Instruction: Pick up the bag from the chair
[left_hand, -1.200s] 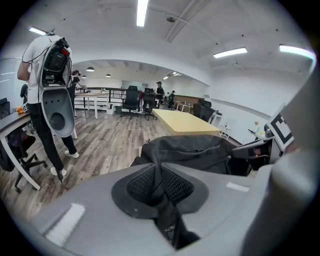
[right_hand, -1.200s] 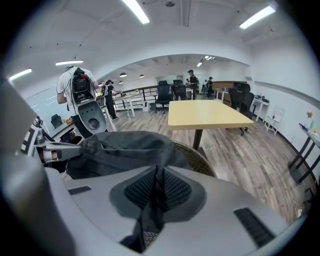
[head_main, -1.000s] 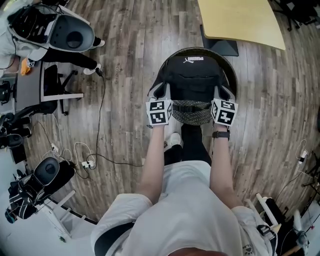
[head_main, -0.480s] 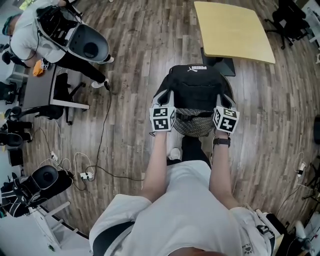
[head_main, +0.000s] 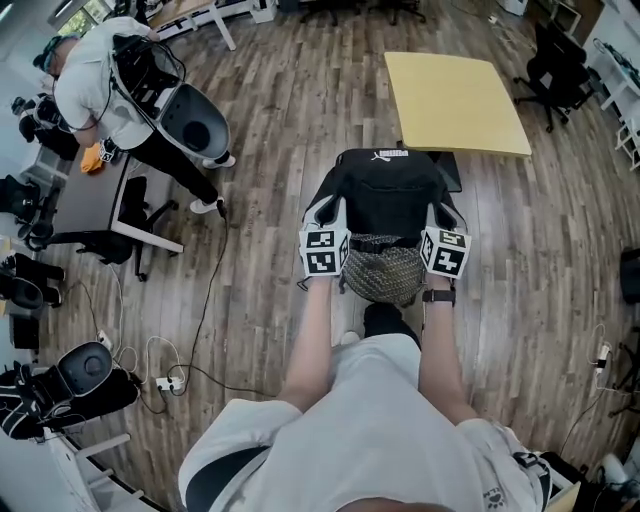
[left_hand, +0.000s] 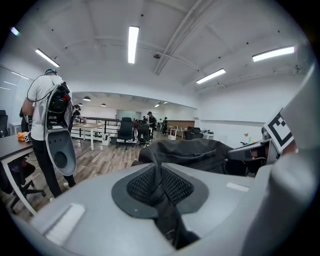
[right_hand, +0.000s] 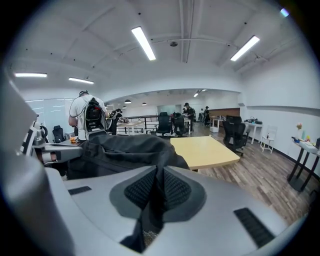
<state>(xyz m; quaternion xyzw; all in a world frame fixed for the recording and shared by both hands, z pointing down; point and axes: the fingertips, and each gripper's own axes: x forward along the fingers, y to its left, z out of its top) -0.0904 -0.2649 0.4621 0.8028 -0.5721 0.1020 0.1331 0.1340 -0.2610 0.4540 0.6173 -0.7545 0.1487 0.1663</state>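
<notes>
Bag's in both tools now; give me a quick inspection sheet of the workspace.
Surface: wood plank floor; chair not made out under the bag.
Job's things: black bag, held up in front of the person.
Clutter: yellow table beyond the bag; grey equipment on the floor at left.
Grippers: left tool and right tool each shut on the bag's black fabric.
Cables: black cable runs across the floor towards white plugs.
Surroundings: another person at a desk; office chairs far right.

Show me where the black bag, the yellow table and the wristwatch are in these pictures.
black bag (head_main: 385, 195), head view, middle of its top panel.
yellow table (head_main: 455, 100), head view, centre of its top.
wristwatch (head_main: 438, 296), head view, band on the right wrist.
</notes>
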